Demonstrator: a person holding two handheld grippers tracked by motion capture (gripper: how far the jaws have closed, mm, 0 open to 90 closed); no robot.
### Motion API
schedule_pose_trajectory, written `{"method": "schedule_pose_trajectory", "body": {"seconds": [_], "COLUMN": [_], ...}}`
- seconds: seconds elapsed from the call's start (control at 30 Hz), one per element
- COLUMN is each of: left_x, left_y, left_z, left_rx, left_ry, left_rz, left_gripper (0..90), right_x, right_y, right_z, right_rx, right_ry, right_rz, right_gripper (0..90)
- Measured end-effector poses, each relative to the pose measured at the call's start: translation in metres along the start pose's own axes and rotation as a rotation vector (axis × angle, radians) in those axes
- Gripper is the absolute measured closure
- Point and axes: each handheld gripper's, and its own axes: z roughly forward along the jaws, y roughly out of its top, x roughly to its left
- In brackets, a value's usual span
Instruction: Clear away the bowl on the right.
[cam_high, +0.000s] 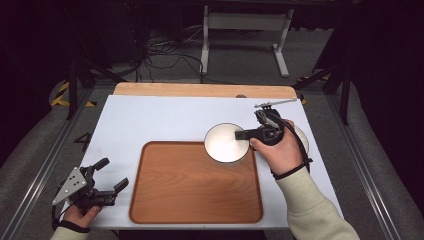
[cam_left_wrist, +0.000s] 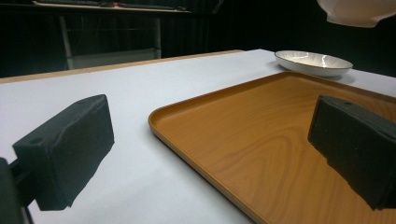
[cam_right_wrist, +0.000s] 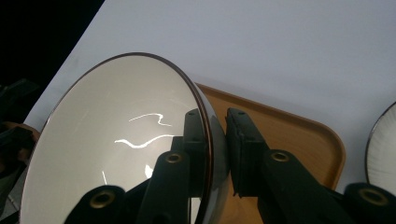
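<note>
Bowl (cam_high: 226, 143), white w/ dark rim, held above far right corner of wooden tray (cam_high: 195, 185), rim clamped between jaws of right gripper (cam_high: 246, 134). Plate (cam_left_wrist: 313, 62) sits on table (cam_high: 150, 120) just beyond tray's far right corner. Left gripper (cam_high: 111, 174), jaws apart & empty, near tray's near left corner.

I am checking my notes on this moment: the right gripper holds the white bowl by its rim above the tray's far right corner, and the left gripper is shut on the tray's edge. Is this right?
Not quite. The left gripper is open and holds nothing: in the left gripper view its jaws stand wide apart, with the tray lying between them untouched. The rest is right: the right gripper grips the white bowl by its rim.
</note>
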Motion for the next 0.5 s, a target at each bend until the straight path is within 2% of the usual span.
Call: {"method": "schedule_pose_trajectory", "body": {"seconds": [0.3,0.5], "left_x": [0.0,0.0], "left_y": [0.0,0.0], "left_z": [0.0,0.0], "left_rx": [0.003,0.0], "left_ry": [-0.001,0.0], "left_rz": [-0.001,-0.001], "left_gripper": [0.8,0.8], "right_x": [0.015,0.022], "right_y": [0.0,-0.004], "right_z": [0.011,0.022], "right_rx": [0.009,0.004], "right_ry": [0.041,0.095], "right_rz": [-0.018,-0.008], "right_gripper": [78.4,77.9]}}
